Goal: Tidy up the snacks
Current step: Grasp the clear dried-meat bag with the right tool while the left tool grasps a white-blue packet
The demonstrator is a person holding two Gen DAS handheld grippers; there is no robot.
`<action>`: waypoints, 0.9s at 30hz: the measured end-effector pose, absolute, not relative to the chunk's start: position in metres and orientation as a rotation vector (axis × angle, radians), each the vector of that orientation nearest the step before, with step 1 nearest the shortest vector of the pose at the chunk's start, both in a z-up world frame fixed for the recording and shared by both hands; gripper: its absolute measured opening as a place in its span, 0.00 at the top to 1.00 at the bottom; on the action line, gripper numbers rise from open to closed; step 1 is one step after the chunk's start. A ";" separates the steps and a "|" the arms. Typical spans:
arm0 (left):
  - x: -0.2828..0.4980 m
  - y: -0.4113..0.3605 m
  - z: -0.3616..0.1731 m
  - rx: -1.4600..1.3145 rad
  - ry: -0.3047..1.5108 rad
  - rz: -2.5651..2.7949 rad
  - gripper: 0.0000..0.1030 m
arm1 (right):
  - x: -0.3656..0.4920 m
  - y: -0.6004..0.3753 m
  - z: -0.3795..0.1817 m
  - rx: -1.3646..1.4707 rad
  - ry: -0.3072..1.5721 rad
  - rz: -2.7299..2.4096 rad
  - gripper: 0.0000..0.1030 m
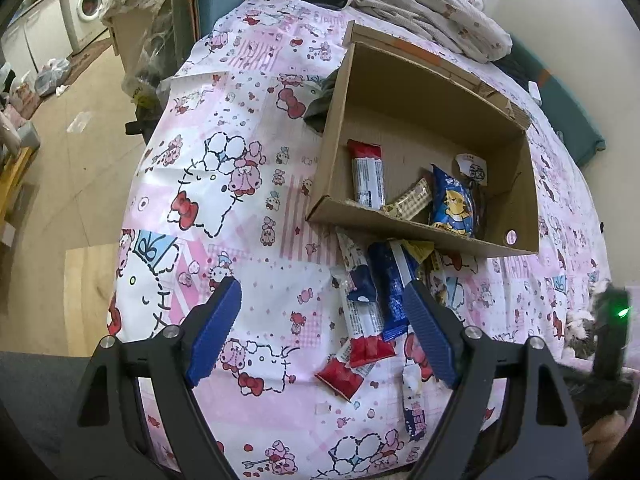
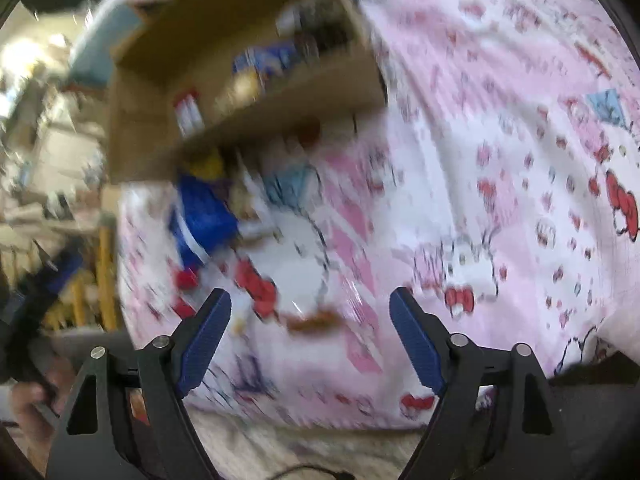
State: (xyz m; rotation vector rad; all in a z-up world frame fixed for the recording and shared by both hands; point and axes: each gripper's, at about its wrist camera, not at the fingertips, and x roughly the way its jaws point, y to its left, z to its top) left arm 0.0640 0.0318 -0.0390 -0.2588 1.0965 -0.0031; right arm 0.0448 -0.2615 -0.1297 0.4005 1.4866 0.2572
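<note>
currently, the left gripper (image 1: 322, 330) is seen with its blue pads spread wide, nothing between them, held above the near part of a table covered by a pink cartoon-print cloth (image 1: 256, 184). a cardboard box (image 1: 400, 92) sits toward the far right part of the cloth, its top open. inside it, a red-and-white snack bar (image 1: 368, 174), a tan bar (image 1: 412, 200) and a blue chip bag (image 1: 454, 202) are noted against the near wall. loose snacks are heaped on the cloth just outside that near wall: a dark blue packet (image 1: 390, 292), a red-ended bar (image 1: 366, 336) and a second red-ended wrapper (image 1: 340, 376), lying beside the right pad. a crumpled blanket (image 1: 432, 4) is recorded beyond the box.

the right wrist view is heavily motion-blurred. the right gripper (image 2: 310, 336) is shown with jaws spread, empty, over the cloth (image 2: 500, 160). the box (image 2: 256, 92) and a blue packet (image 2: 204, 216) are made out at upper left; finer detail cannot be told.
</note>
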 end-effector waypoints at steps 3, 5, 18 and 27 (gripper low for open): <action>0.065 0.031 -0.039 -0.260 1.097 -0.006 0.22 | 0.043 -0.255 -0.149 0.445 1.561 0.261 0.47; 0.065 0.030 -0.039 -0.258 1.101 -0.006 0.22 | 0.045 -0.248 -0.159 0.431 1.589 0.251 0.47; 0.067 0.044 -0.058 -0.263 1.172 0.046 0.22 | 0.060 -0.207 -0.147 0.232 1.464 0.334 0.82; 0.068 0.010 -0.092 -0.228 1.297 -0.051 0.23 | 0.065 -0.228 -0.115 0.356 1.336 0.341 0.82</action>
